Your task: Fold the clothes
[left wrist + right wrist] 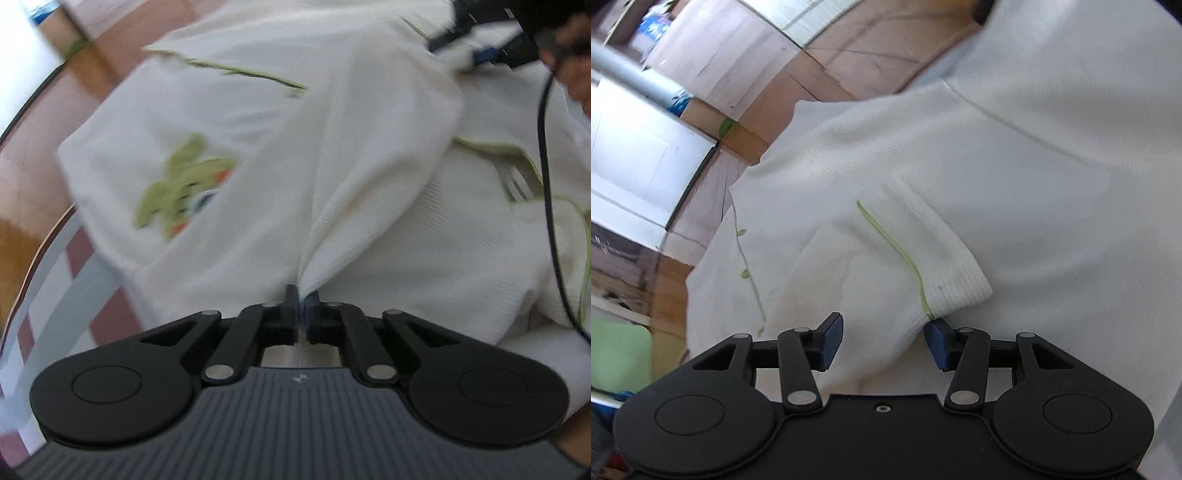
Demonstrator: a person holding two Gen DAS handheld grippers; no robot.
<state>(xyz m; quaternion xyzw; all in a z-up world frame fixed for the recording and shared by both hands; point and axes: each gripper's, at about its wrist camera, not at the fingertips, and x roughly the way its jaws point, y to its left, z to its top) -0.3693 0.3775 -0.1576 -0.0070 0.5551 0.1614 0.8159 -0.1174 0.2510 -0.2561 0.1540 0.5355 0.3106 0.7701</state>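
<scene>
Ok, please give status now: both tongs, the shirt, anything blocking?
Left tongs shut on white shirt. Right tongs open, ribbed cuff between the pads. Black cable lies across shirt.

The shirt (258, 122) is white knit cotton with thin lime-green piping along its seams and a green and orange printed figure (181, 184) on one panel, blurred in the left wrist view. It lies spread and rumpled, partly doubled over itself. One fold of its cloth rises to a pinched point, drawn taut into a ridge. In the right wrist view the shirt (1015, 147) shows a short sleeve with a ribbed cuff (945, 254) edged by a lime stripe, lying on top of the body panel. A green-stitched placket with small green buttons (743, 273) runs along the left edge.
</scene>
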